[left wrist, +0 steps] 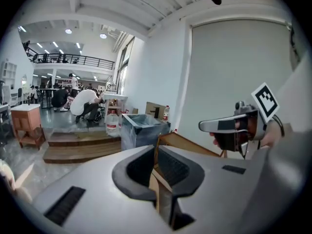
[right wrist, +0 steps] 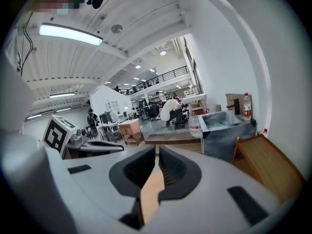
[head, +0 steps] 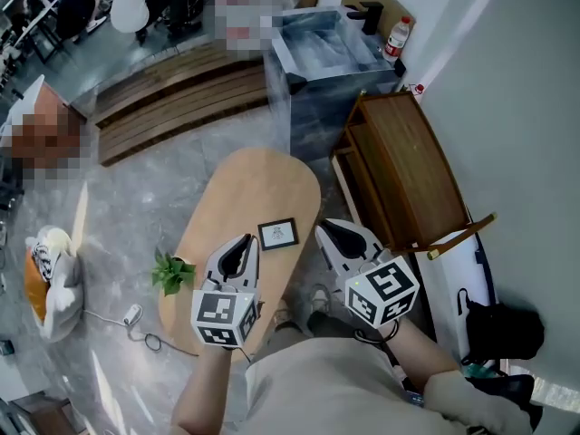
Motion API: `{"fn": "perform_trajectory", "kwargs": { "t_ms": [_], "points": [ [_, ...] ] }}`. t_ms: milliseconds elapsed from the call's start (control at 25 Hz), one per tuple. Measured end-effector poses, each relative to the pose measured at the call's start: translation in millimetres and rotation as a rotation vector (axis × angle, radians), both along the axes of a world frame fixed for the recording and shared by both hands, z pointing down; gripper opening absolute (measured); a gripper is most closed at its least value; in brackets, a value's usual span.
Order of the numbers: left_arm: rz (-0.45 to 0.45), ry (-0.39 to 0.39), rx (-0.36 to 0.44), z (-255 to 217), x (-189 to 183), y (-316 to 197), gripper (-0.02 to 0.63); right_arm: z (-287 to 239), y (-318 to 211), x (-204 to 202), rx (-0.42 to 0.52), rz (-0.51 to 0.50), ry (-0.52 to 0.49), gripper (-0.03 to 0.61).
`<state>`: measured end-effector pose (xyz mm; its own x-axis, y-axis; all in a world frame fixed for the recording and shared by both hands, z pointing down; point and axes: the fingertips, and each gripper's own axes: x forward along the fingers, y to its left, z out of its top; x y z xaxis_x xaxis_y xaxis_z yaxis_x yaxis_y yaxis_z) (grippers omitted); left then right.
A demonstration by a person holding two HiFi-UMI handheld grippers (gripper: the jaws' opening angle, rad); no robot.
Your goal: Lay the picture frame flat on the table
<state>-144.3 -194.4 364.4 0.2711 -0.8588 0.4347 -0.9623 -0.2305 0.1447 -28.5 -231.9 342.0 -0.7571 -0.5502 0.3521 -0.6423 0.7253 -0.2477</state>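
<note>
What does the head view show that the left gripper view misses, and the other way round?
Only the head view: the picture frame lying on the oval table, and a small plant. Only the left gripper view: a railed balcony and ceiling lights far off. Both: the left tongs and right tongs, closed and empty, the wooden cabinet and the grey bin.

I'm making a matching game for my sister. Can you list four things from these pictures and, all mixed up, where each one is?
Things:
1. picture frame
2. green plant
3. bottle
4. plush toy

Places:
A. on the floor, left of the table
B. lying flat on the table
C. at the table's left edge
D. far back, near the white wall

Pairs: 1-B, 2-C, 3-D, 4-A
</note>
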Motion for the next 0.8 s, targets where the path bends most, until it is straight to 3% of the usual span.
{"fn": "perform_trajectory", "kwargs": {
  "t_ms": [280, 400, 560, 800],
  "points": [
    [0.054, -0.079, 0.173, -68, 25, 37, 0.026, -72, 34, 24, 0.124, 0.01, -0.053, 0.009],
    [0.08, -0.092, 0.194, -78, 36, 55, 0.026, -92, 50, 30, 0.155, -0.012, -0.055, 0.009],
    [0.052, -0.094, 0.215, -88, 36, 71, 0.026, -108, 64, 34, 0.209, -0.021, -0.07, 0.005],
    [0.04, -0.097, 0.226, -95, 37, 79, 0.026, -106, 76, 31, 0.206, -0.042, -0.07, 0.002]
  ]
}}
